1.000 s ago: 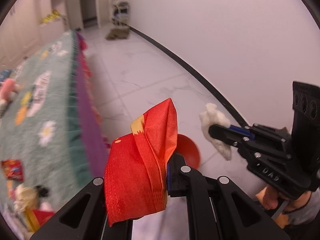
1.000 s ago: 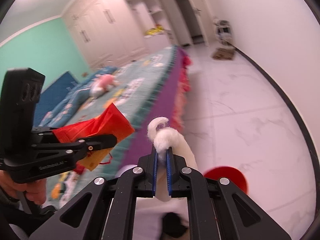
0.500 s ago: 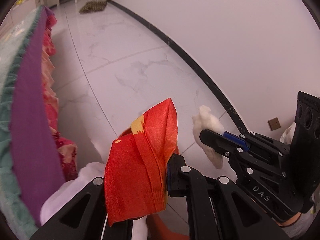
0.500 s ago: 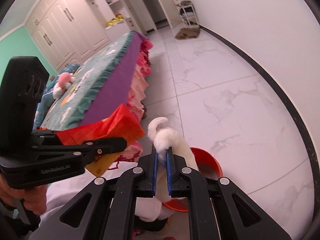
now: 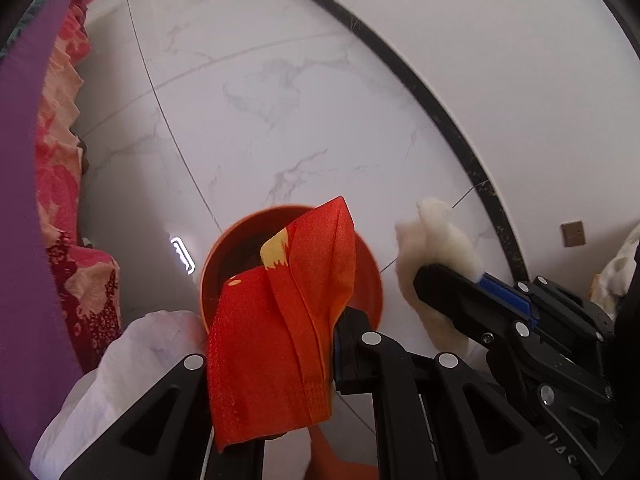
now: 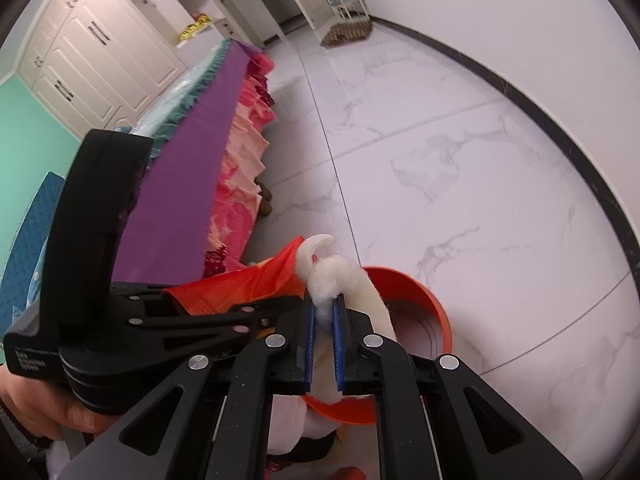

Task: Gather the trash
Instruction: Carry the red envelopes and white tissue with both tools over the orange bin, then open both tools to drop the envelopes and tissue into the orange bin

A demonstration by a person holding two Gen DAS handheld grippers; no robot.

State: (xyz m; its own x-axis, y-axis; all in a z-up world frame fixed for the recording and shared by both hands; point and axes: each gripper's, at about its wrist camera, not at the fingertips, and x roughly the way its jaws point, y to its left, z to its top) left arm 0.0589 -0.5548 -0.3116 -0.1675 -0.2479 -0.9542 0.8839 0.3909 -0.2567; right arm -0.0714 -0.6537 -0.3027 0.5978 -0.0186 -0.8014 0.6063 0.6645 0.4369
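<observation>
Hovering near orange bin (image 5: 370, 280): left gripper (image 5: 280, 344) clenched on red wrapper (image 5: 280, 320), right gripper (image 6: 323, 320) on white wad (image 6: 340, 276). Risk: light trash drifting outside rim.

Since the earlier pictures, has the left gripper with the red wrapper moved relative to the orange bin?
Yes. The left gripper with the red wrapper came down toward the orange bin, now directly beneath it.
</observation>
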